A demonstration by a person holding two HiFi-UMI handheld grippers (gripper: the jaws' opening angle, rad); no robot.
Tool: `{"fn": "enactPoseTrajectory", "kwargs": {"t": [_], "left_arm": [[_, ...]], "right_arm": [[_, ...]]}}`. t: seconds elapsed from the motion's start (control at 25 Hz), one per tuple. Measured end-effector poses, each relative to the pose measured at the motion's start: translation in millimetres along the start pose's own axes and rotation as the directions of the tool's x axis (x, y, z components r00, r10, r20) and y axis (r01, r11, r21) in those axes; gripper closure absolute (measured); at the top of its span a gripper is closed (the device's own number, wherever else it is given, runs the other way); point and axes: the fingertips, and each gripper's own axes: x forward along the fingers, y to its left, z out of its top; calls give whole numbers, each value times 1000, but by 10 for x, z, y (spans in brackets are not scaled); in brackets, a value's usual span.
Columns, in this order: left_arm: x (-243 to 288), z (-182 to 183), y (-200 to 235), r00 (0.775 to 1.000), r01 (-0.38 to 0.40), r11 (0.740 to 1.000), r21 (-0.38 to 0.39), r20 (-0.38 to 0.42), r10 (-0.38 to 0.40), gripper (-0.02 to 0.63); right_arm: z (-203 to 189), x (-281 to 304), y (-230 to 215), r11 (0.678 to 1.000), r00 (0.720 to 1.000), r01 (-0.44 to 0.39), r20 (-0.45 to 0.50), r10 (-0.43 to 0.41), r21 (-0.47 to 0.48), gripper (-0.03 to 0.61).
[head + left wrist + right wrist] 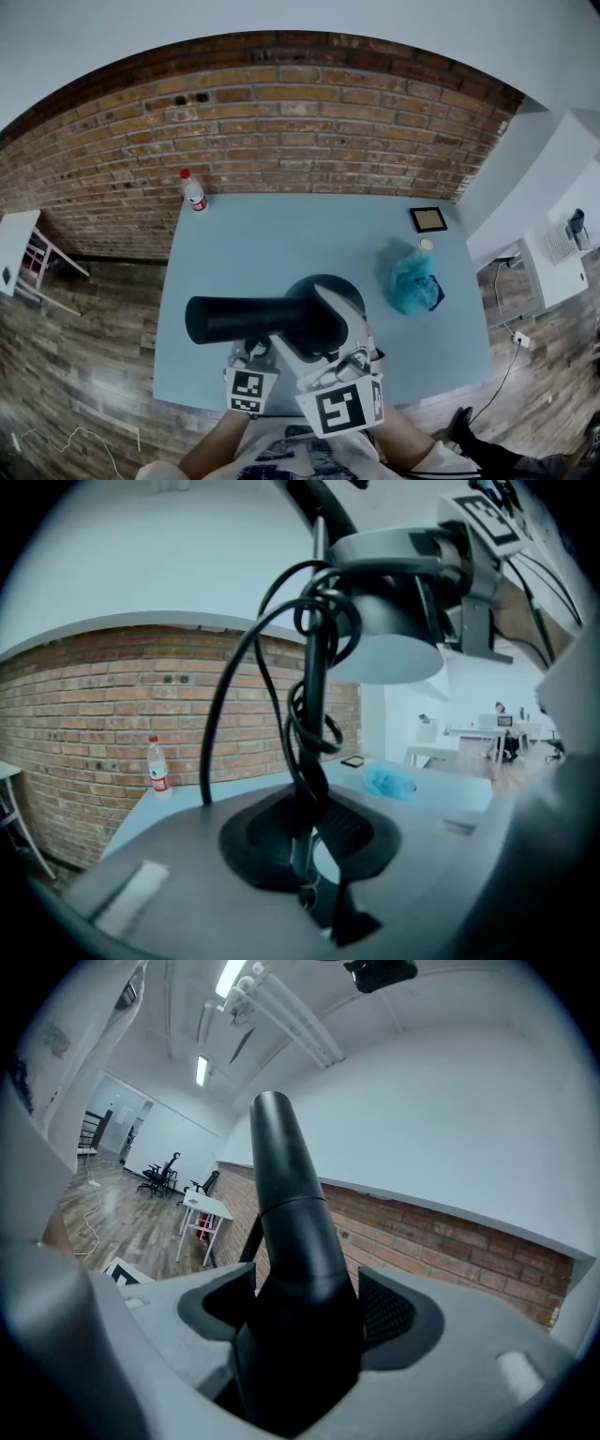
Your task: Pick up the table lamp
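Black lamp (246, 319), pale-blue table (281, 234), red-brick wall (281, 112)

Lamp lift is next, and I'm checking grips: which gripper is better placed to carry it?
Probably right: the right gripper clamps the lamp on its thick black body, while the left gripper pinches the thin stem among cord loops.

Wore a white, dark-printed shirt (281, 452); bore grey left tool (251, 352) and right tool (330, 349) with black-and-white marker cubes (340, 405).
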Motion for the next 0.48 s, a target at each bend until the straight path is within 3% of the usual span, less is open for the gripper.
{"fn": "enactPoseTrajectory", "kwargs": {"t": [0.48], "left_arm": [[-70, 204, 50, 999, -15, 1000, 12, 30, 15, 583]], "right_arm": [[158, -33, -27, 1000, 1000, 4, 22, -4, -17, 241]]}}
